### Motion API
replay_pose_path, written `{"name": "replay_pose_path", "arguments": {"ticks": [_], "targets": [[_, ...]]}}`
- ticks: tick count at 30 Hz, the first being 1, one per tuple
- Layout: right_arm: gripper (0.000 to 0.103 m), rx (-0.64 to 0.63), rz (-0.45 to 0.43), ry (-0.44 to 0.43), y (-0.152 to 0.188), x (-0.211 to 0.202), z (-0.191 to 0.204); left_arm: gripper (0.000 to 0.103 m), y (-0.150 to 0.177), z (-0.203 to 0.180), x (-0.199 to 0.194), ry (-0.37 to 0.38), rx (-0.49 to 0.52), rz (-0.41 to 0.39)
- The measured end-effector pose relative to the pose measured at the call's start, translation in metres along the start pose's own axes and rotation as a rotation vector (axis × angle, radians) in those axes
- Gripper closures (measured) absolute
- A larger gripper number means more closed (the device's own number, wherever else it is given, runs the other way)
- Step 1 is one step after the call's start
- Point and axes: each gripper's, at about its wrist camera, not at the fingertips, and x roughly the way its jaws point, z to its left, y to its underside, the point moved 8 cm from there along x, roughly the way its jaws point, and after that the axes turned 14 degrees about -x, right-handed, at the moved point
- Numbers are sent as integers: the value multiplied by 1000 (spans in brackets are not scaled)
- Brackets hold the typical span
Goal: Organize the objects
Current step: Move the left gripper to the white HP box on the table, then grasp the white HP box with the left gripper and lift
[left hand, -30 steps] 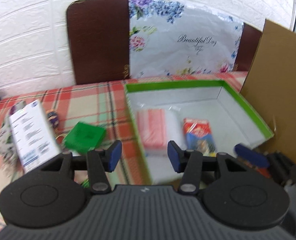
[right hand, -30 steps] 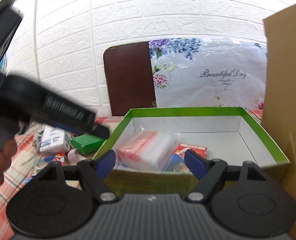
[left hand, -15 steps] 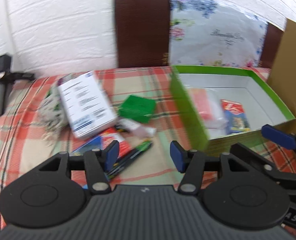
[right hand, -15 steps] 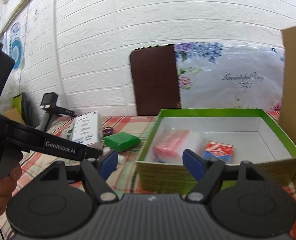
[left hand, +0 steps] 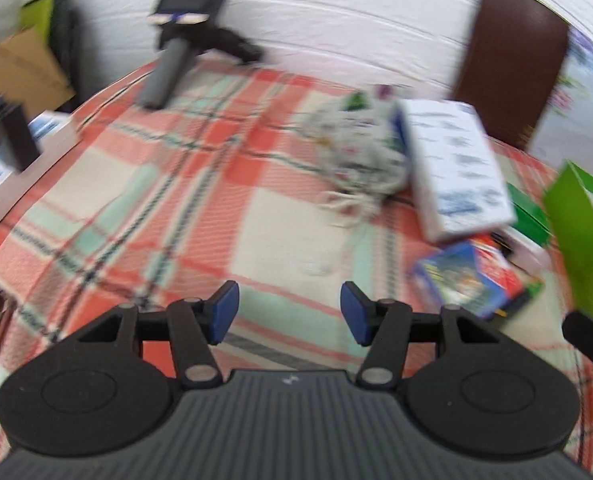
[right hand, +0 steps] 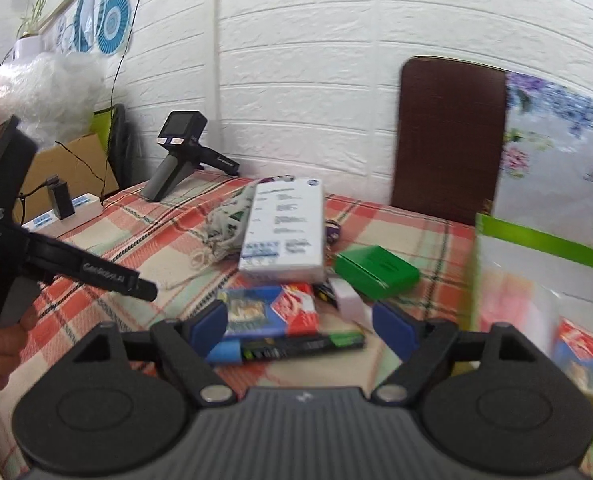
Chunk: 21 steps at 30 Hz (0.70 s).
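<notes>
Left hand-held gripper (left hand: 288, 312): spread, nothing held, lower centre over counter (left hand: 200, 184). Right hand-held gripper (right hand: 300, 326): opening, empty, lower centre; marker (right hand: 284, 348) seen between the jaws.

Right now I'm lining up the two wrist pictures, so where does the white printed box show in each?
Left wrist: the white printed box lies upper right, beside the crumpled cloth.
Right wrist: the box lies at centre, leaning on that cloth.
Shared landmark: the brown chair back behind the table.
</notes>
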Motion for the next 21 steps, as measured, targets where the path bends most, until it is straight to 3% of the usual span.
{"name": "replay_pose_path", "arguments": {"ticks": [4, 9, 11, 15, 18, 21], "targets": [[0, -27, -9, 12, -23, 44, 13, 45, -11, 21, 7, -10, -59, 0], [1, -116, 53, 54, -27, 101, 23, 45, -16, 30, 8, 2, -77, 0], [23, -121, 95, 105, -19, 113, 19, 45, -17, 30, 9, 13, -80, 5], [23, -70, 44, 69, -17, 87, 16, 45, -18, 21, 2, 85, -78, 24], [23, -76, 0, 26, -16, 49, 23, 45, -15, 3, -8, 188, -77, 61], [23, -61, 7, -11, 0, 14, 27, 33, -4, -19, -23, 289, -62, 115]]}}
